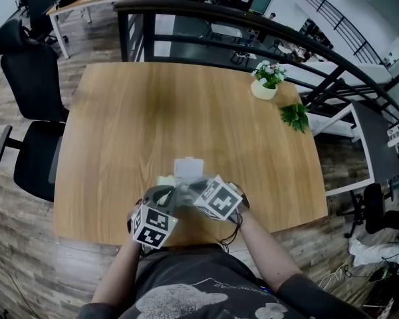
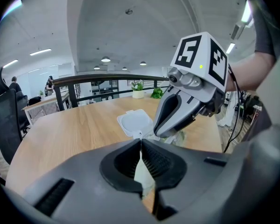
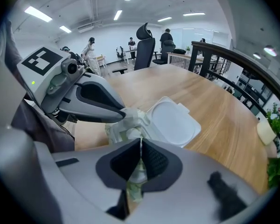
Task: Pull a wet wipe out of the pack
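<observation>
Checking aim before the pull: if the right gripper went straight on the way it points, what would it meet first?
The wet wipe: the right gripper, shut, has its tips on the crumpled tuft standing out of the pack, beside the open lid. Straight on, it would likely press into the pack beneath.

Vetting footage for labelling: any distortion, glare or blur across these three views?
Head view: fisheye bows the table edges, light even. Left gripper view: black corner vignette, ceiling lights bright. Right gripper view: pack lid sharp, dark blurry smudge lower right.
</observation>
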Tool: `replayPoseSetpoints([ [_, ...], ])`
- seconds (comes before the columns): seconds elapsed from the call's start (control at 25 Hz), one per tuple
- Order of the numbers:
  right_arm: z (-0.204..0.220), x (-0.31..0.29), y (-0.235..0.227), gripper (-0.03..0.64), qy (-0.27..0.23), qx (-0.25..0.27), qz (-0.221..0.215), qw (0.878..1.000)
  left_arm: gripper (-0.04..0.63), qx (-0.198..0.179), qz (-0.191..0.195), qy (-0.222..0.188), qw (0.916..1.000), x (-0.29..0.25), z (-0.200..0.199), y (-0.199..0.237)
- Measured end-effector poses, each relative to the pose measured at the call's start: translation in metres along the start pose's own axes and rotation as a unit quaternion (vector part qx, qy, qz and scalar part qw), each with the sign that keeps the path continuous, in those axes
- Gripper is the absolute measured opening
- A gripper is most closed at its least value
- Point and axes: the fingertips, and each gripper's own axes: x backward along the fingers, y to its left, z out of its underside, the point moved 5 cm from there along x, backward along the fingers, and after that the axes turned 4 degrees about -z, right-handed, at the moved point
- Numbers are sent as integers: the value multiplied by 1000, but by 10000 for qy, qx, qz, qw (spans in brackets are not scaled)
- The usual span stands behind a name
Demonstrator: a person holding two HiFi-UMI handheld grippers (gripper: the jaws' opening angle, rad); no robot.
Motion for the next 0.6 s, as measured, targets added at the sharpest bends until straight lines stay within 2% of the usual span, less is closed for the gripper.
replayPoseSetpoints([
  [0.6,-1,45,-1,28,-722,-266,480,9959,21,-36,-41,66,10000,2,1,1],
])
